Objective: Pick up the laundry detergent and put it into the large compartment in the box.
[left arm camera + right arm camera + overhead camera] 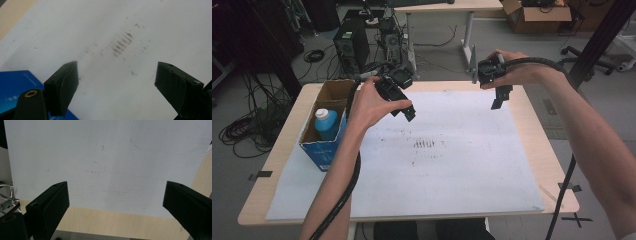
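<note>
Room beyond the table: grey floor with a second desk (447, 6), a cardboard carton (537, 15), a black computer tower (351, 47) and loose cables (247, 130).

Wooden table (552, 165), largely covered by a white paper sheet (452, 180) bearing a cluster of dark smudges (424, 144) near its centre.

Blue cardboard box (323, 150), open-topped, at the table's left edge; inside stands a blue bottle (326, 125) with a white cap.

Left gripper (409, 114), held above the sheet just right of the box; jaws wide apart, holding nothing. The smudges lie ahead of it in the left gripper view.

Right gripper (498, 102), held above the sheet's far right part; jaws wide apart, holding nothing.
</note>
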`<action>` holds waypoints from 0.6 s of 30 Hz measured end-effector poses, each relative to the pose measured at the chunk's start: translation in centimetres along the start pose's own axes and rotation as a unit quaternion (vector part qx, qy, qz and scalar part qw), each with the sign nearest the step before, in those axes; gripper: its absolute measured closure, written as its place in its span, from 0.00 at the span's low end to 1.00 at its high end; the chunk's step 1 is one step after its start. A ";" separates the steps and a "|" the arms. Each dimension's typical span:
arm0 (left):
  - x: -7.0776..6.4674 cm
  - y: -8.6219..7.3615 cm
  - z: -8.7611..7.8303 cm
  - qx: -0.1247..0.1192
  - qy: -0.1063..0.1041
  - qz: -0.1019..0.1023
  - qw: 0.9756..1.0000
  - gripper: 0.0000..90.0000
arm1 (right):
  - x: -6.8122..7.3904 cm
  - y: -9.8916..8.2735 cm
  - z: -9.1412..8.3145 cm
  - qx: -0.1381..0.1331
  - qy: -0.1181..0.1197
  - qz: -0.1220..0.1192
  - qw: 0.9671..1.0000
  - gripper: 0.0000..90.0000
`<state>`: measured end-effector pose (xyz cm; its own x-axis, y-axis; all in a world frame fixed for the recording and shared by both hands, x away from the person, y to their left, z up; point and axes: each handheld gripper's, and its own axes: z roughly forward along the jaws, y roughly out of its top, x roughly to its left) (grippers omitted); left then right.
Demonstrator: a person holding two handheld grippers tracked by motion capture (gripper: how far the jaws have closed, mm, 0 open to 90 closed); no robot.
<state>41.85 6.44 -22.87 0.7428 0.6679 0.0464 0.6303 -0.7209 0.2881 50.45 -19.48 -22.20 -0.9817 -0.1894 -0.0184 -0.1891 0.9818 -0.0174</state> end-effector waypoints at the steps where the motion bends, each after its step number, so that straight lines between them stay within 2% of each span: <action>1: -0.2 0.1 0.3 0.007 -0.003 0.009 1.000 0.20 | 0.1 -0.1 0.0 0.000 0.000 0.001 1.000 0.07; 2: -0.4 0.2 0.6 0.014 -0.008 0.019 1.000 0.20 | 0.1 -0.1 0.0 0.000 0.000 0.001 1.000 0.07; 7: -1.3 0.6 2.3 0.044 -0.024 0.041 0.998 0.19 | 0.3 -0.2 0.1 -0.003 0.000 0.001 1.000 0.07; 10: -1.7 0.6 3.3 0.053 -0.022 0.047 0.997 0.14 | 0.4 -0.4 0.3 -0.002 0.002 0.003 1.000 0.07; 13: -2.0 0.6 3.9 0.053 -0.027 0.065 0.996 0.08 | 0.5 -0.5 0.3 -0.003 0.003 0.005 1.000 0.07; 18: -2.6 0.4 5.0 0.063 -0.045 0.102 0.992 0.05 | 0.5 -0.6 0.3 -0.006 0.003 0.006 1.000 0.07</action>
<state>41.28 3.46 -27.63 0.8717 0.4900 0.0039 0.4833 -0.8609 0.1591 50.05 -20.15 -22.52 -0.9840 -0.1780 -0.0128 -0.1779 0.9840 -0.0059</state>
